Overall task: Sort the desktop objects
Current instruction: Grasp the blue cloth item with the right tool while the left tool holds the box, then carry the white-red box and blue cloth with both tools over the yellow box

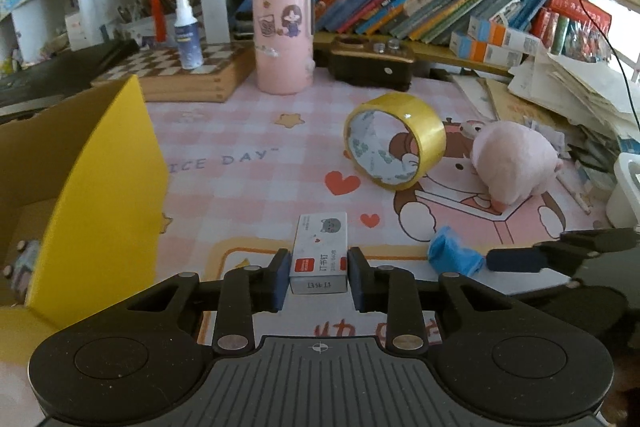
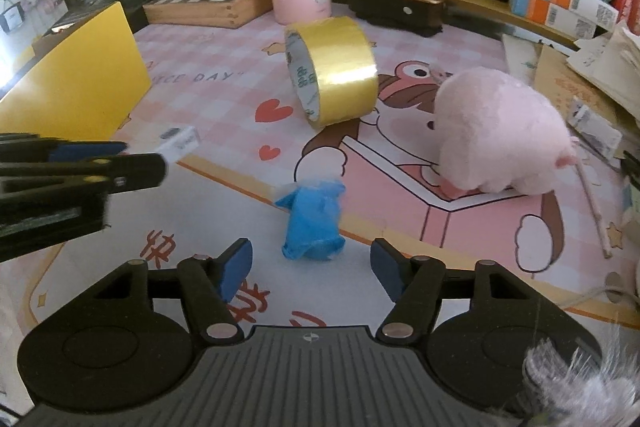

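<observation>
Left gripper (image 1: 319,269) jaws pinch the staple box (image 1: 320,253); right gripper (image 2: 311,267) jaws spread around the blue cloth (image 2: 314,223) — tape roll (image 2: 332,71) and plush toy (image 2: 500,131) beyond.

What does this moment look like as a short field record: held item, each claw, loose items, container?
left claw: shut on small white staple box
right claw: open, crumpled blue cloth piece just ahead, not gripped
loose on mat: yellow tape roll on edge; pink plush toy
container: yellow-flapped cardboard box, at left
</observation>
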